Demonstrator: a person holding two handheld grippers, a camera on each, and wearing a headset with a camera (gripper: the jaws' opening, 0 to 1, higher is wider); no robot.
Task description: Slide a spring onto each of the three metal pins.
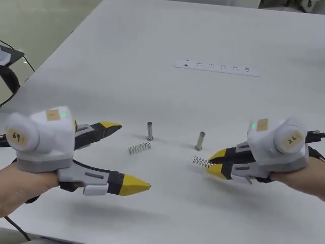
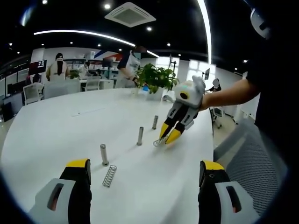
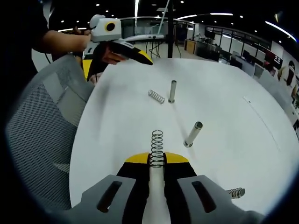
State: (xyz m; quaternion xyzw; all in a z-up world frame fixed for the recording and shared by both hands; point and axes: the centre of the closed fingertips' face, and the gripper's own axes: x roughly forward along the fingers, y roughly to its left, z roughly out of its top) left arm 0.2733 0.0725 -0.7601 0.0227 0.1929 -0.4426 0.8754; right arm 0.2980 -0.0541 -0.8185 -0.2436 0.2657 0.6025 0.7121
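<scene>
Yellow-tipped right gripper clamps a spring, left gripper gapes wide. Our left gripper view catches a third pin, our right gripper view a stray spring.

Premises identified as an open-plan office: large white table, mesh office chair, potted plant, ceiling air-conditioning cassette, recessed downlights.
</scene>
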